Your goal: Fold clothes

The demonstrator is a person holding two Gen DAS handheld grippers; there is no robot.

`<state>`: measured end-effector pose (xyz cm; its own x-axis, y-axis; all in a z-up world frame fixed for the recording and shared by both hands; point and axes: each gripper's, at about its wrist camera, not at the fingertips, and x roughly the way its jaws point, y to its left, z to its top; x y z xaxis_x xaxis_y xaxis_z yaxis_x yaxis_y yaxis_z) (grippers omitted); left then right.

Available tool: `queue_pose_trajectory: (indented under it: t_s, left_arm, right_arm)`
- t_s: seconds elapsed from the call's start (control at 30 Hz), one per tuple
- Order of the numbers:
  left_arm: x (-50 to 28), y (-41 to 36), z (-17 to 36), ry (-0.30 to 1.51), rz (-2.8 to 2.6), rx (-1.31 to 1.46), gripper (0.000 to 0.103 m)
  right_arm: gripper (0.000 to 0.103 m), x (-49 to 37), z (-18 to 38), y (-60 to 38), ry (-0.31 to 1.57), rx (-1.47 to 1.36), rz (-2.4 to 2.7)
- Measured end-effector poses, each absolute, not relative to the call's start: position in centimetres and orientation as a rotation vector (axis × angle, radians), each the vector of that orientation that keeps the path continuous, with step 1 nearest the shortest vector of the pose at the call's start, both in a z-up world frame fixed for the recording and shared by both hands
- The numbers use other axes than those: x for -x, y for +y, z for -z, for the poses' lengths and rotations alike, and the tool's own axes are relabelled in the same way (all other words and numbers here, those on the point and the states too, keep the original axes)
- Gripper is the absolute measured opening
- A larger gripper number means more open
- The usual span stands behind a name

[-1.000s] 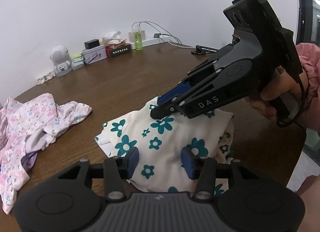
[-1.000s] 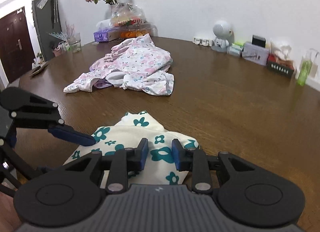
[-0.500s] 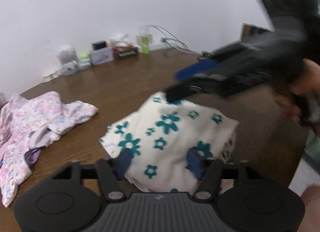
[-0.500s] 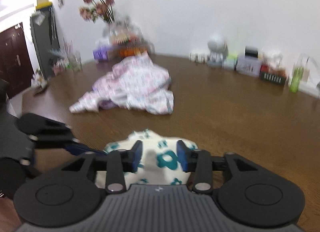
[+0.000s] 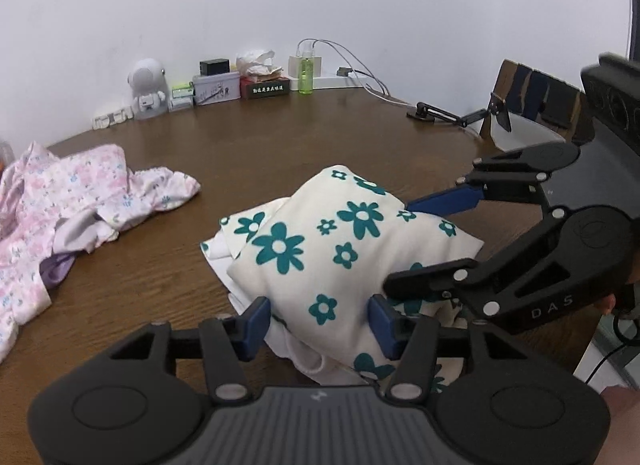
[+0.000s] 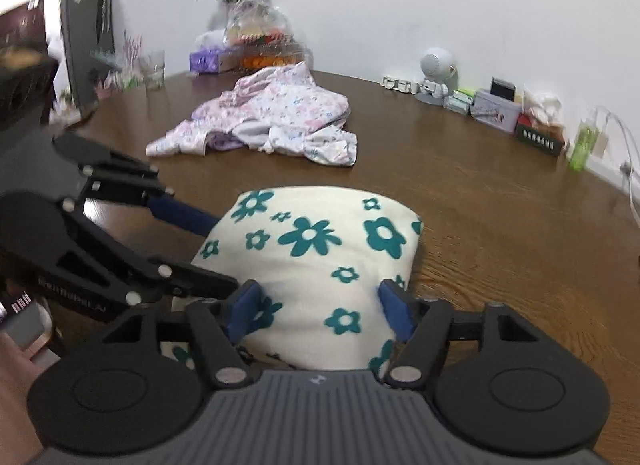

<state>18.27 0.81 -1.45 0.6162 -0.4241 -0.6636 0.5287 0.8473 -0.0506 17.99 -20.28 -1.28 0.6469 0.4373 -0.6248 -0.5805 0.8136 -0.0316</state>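
I see the folded white cloth with teal flowers [image 5: 320, 249] lying on the brown surface [image 5: 280, 145], near me. My left tool [image 5: 318, 317] is closing, and the cloth sits between its blue tips, but I cannot tell if they press it. My right tool [image 6: 320, 309] is opening around the same cloth. A pink flowery garment [image 6: 276, 117] lies crumpled farther away.

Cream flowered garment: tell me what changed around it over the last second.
The right gripper came off the top of the cream flowered garment to straddle its near edge, jaws opening. The left gripper straddles it, jaws closing. The pink garment and table are unchanged.
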Motion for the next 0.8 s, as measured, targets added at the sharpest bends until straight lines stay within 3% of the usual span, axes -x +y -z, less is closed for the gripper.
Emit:
queue_pose_trajectory:
  t_s: [0.27, 0.43, 0.57, 0.6, 0.67, 0.7, 0.73, 0.8]
  left_arm:
    - [-18.8, 1.3, 2.0, 0.750, 0.563, -0.092, 0.059]
    - [-18.6, 1.0, 1.5, 0.739, 0.554, -0.102, 0.062]
    - [-18.0, 1.6, 0.3, 0.711, 0.526, -0.088, 0.077]
    - [-17.9, 1.9, 0.0, 0.702, 0.516, -0.076, 0.084]
    - [-17.6, 2.5, -0.7, 0.678, 0.502, -0.044, 0.092]
    - [-17.4, 2.8, -1.0, 0.668, 0.501, -0.025, 0.095]
    - [-17.2, 2.9, -1.3, 0.663, 0.498, -0.015, 0.102]
    - [-17.1, 2.9, -1.5, 0.660, 0.493, -0.016, 0.103]
  right_arm:
    - [0.069, -17.4, 1.9, -20.4, 0.629, 0.246, -0.583]
    - [0.078, -16.9, 1.9, -20.5, 0.597, 0.256, -0.604]
    - [0.080, -16.7, 0.9, -21.2, 0.575, 0.208, -0.607]
    - [0.085, -16.6, 0.6, -21.5, 0.564, 0.192, -0.603]
    - [0.100, -16.3, -0.2, -22.1, 0.532, 0.176, -0.583]
    - [0.102, -16.0, -0.6, -22.4, 0.513, 0.167, -0.569]
    - [0.103, -15.9, -0.9, -22.6, 0.504, 0.158, -0.559]
    - [0.103, -16.0, -1.3, -23.1, 0.507, 0.136, -0.532]
